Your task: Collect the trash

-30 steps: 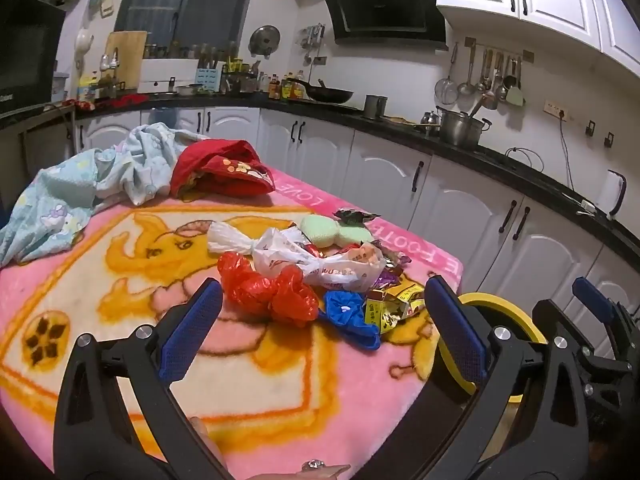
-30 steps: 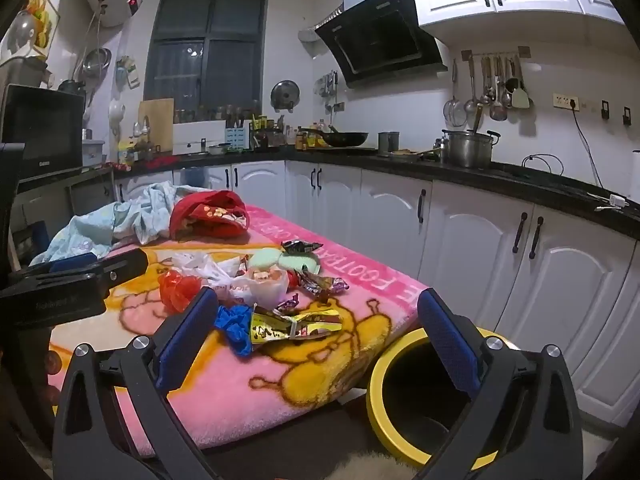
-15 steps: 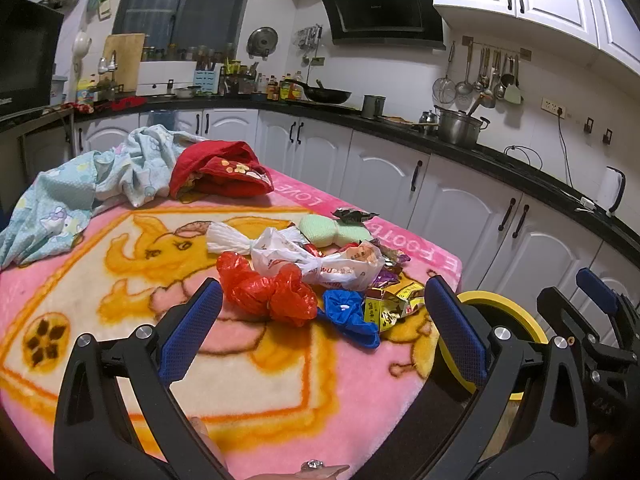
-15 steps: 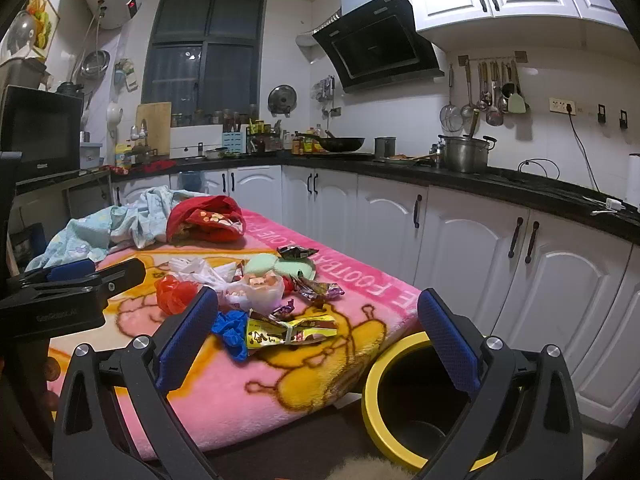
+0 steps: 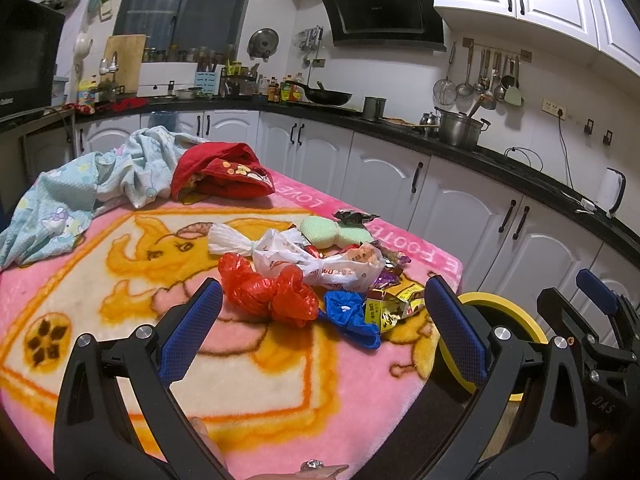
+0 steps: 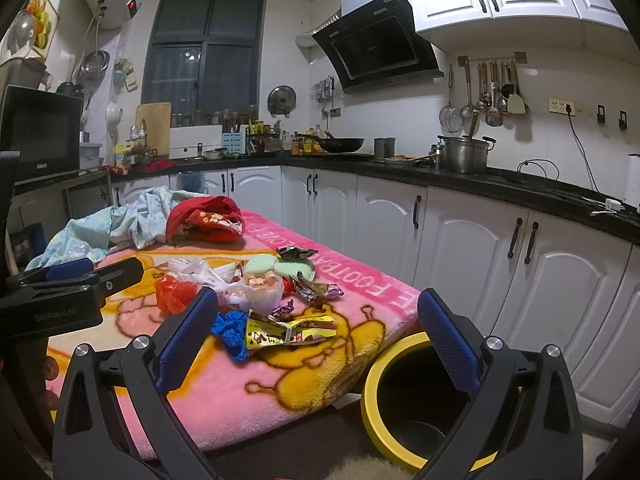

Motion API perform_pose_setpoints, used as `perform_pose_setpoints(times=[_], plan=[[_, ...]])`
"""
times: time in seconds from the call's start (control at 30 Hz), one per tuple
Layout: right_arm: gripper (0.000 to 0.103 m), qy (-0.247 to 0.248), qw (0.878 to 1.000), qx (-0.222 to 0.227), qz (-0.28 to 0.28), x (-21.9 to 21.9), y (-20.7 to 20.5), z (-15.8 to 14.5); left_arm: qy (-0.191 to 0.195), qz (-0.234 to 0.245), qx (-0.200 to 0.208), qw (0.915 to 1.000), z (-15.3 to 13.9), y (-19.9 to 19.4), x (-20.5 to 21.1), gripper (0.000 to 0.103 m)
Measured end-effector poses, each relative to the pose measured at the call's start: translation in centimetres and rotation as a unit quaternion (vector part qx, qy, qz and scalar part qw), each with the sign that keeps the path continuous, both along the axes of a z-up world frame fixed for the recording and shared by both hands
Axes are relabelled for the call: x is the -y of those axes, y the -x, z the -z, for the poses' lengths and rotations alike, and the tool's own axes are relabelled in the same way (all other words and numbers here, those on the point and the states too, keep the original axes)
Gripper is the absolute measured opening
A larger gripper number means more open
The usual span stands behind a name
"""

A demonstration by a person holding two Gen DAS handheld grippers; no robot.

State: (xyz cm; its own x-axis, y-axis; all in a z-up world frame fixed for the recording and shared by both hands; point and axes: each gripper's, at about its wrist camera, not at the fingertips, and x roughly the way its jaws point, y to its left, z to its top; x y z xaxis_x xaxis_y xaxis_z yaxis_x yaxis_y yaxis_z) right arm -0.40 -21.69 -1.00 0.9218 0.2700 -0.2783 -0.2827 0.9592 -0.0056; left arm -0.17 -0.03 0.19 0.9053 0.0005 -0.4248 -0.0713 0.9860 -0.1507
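The left gripper (image 5: 322, 312) hangs over a pink blanket (image 5: 248, 376) with its jaws spread wide and nothing between them. Just ahead of its fingertips lies the trash: a crumpled red bag (image 5: 266, 290), a white bag (image 5: 320, 262), a blue scrap (image 5: 350, 316) and a yellow wrapper (image 5: 394, 302), bunched near the blanket's edge, probably for short trips to the bin. Further right, the right gripper (image 6: 316, 326) is likewise released and empty. A yellow-rimmed bin (image 6: 404, 400) stands open below it, beside the blanket, ready to catch drops.
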Motion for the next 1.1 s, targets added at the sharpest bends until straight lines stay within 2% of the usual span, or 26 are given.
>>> perform_pose_setpoints(times=[0.6,0.83,1.1], plan=[[0.097,0.005,1.0,-0.003,-0.006,-0.1,-0.1,0.3,0.003,-0.001,0.0,1.0,0.0,0.2,0.0,0.093],[0.097,0.013,0.999,-0.021,-0.032,-1.1,-0.7,0.6,0.022,-0.008,-0.002,0.9997,0.3,0.3,-1.1,0.093],[0.097,0.03,0.996,-0.034,-0.079,-3.0,-2.3,0.3,0.047,-0.033,-0.006,0.9983,0.8,-0.2,-4.5,0.093]])
